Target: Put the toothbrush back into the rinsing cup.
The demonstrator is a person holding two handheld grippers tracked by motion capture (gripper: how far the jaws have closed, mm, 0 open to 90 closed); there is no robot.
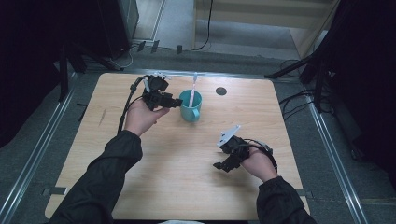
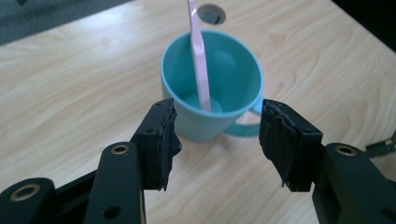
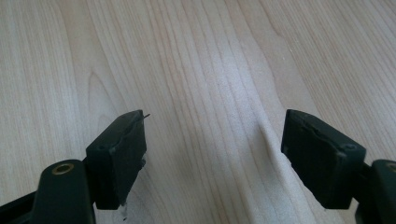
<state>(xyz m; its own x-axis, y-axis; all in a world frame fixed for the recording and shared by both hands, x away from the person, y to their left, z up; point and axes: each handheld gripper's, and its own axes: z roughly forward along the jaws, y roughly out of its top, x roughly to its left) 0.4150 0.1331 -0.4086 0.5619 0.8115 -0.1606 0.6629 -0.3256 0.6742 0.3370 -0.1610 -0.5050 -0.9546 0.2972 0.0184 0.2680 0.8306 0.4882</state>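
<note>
While the table (image 1: 187, 158) spans the middle of the high view, the left gripper (image 1: 173, 101) sits in the upper centre-left, just beside the cup (image 1: 191, 106). Its jaws stand wide, holding nothing; in the left gripper view the cup (image 2: 210, 93) lies just beyond them, upper centre. The right gripper (image 1: 219, 165) hovers lower right of centre, well apart, jaws wide and empty over bare wood. A pink toothbrush (image 2: 198, 56) stands tilted inside the cup.
</note>
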